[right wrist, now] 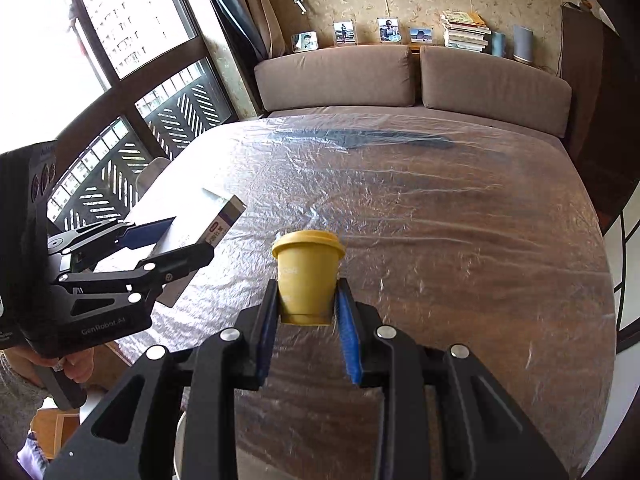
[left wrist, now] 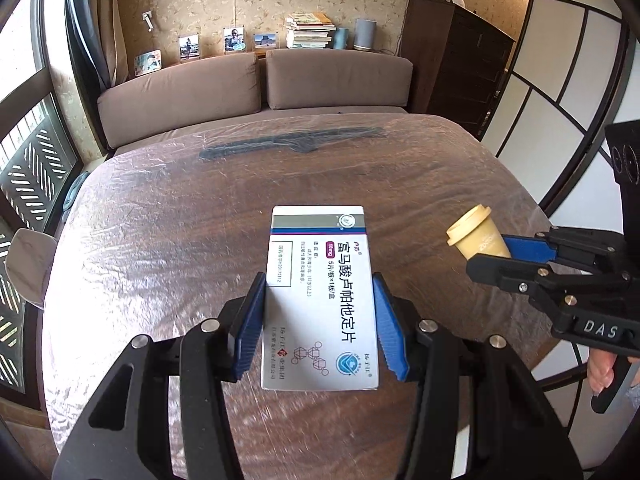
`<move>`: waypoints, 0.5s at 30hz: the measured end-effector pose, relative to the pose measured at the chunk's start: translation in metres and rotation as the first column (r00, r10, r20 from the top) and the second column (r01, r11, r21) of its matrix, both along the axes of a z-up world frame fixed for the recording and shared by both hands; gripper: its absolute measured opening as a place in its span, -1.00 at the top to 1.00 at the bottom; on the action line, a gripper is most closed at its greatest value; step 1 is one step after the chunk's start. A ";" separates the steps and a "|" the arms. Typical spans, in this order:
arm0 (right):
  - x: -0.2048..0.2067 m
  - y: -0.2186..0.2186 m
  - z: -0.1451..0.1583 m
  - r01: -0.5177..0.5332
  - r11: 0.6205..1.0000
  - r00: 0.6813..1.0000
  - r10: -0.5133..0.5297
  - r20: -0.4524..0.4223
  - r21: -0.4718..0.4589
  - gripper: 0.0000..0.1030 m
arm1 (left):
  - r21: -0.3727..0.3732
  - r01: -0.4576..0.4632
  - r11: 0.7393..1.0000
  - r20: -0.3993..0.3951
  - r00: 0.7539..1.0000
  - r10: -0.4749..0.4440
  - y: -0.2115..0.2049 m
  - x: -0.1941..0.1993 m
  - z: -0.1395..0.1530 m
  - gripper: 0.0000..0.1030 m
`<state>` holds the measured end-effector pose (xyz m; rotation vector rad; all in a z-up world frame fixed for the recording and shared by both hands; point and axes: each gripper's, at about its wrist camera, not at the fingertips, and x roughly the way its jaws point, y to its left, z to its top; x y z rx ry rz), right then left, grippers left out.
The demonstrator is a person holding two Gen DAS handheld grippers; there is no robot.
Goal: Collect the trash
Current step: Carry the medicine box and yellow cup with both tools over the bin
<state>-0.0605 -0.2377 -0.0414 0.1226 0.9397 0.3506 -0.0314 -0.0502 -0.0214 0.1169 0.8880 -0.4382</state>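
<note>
Left gripper (left wrist: 320,316) clamps the medicine box (left wrist: 318,300); right gripper (right wrist: 308,316) pinches the yellow cup (right wrist: 307,276). Both hang above the table (right wrist: 460,240), so hold pressure steady and carry level to the bin.

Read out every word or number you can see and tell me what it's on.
"富马酸卢帕他定片", "10mg": white cardboard medicine box; its smaller print is too small to read.
"DAS": black right tongs body.
"GenRobot.AI": black left tongs body.
Yellow lidded paper cup: faint lettering, unreadable.
</note>
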 end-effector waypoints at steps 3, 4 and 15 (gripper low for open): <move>-0.012 -0.003 0.003 -0.007 1.000 1.000 0.007 -0.002 -0.001 0.45 | -0.004 0.005 1.000 0.000 1.000 -0.005 0.001 -0.014 0.002 -0.01; -0.016 -0.004 0.004 -0.011 1.000 1.000 0.011 -0.002 -0.002 0.45 | -0.007 0.006 1.000 0.000 1.000 -0.006 0.001 -0.018 0.003 -0.01; -0.064 -0.008 0.006 -0.075 0.997 0.997 0.075 -0.016 -0.011 0.45 | 0.003 0.032 0.999 -0.015 0.999 -0.032 0.005 -0.064 0.005 -0.01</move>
